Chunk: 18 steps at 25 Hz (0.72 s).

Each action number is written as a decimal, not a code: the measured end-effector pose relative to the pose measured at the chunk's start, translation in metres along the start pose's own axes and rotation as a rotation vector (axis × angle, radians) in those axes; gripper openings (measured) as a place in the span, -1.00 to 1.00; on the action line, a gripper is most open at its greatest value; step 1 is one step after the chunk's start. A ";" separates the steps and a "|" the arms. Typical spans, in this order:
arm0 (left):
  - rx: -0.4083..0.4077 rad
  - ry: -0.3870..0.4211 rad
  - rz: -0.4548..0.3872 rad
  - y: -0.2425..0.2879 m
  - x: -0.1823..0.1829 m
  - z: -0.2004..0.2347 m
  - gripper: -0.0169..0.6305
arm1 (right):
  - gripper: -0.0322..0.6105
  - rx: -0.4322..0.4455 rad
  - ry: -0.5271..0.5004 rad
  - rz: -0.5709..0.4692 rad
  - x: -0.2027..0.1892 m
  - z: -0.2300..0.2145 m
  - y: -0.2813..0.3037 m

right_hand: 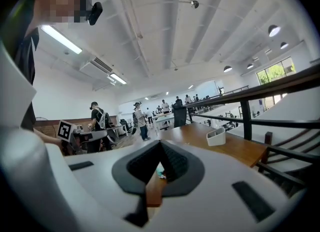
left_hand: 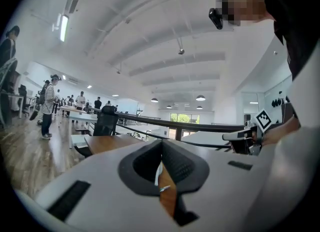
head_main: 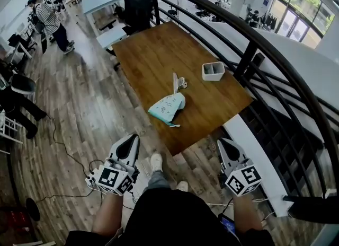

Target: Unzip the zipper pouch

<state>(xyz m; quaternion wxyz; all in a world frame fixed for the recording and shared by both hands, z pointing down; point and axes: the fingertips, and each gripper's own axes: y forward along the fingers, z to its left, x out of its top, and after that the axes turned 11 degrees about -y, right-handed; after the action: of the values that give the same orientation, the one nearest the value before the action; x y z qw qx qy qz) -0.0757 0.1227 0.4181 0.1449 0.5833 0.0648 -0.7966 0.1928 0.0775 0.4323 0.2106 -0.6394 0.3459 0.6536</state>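
The zipper pouch (head_main: 167, 107), pale teal and white, lies near the front edge of the wooden table (head_main: 153, 54); a thin white strip stands up behind it. My left gripper (head_main: 132, 138) and right gripper (head_main: 221, 142) hang in front of the table over the floor, well short of the pouch. Both point toward the table, shut with nothing between their jaws. In the left gripper view the closed jaws (left_hand: 161, 145) hide most of the table. In the right gripper view a sliver of the teal pouch (right_hand: 159, 171) shows past the closed jaws (right_hand: 160, 147).
A small white two-compartment box (head_main: 213, 71) stands at the table's right side, seen also as the box (right_hand: 216, 136). A black railing (head_main: 254, 43) curves along the table's right. A black office chair (head_main: 136, 3) stands at the far end. People stand far left (head_main: 50, 19).
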 end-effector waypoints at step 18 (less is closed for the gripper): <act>-0.189 0.057 0.001 0.021 0.030 0.024 -0.91 | -0.92 -0.178 -0.065 -0.041 0.018 0.026 0.013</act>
<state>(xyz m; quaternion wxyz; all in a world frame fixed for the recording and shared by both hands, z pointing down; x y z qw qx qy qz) -0.0992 0.0914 0.3985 0.1977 0.5896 0.1433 -0.7699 0.1640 0.0842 0.4152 0.1776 -0.6408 0.2665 0.6978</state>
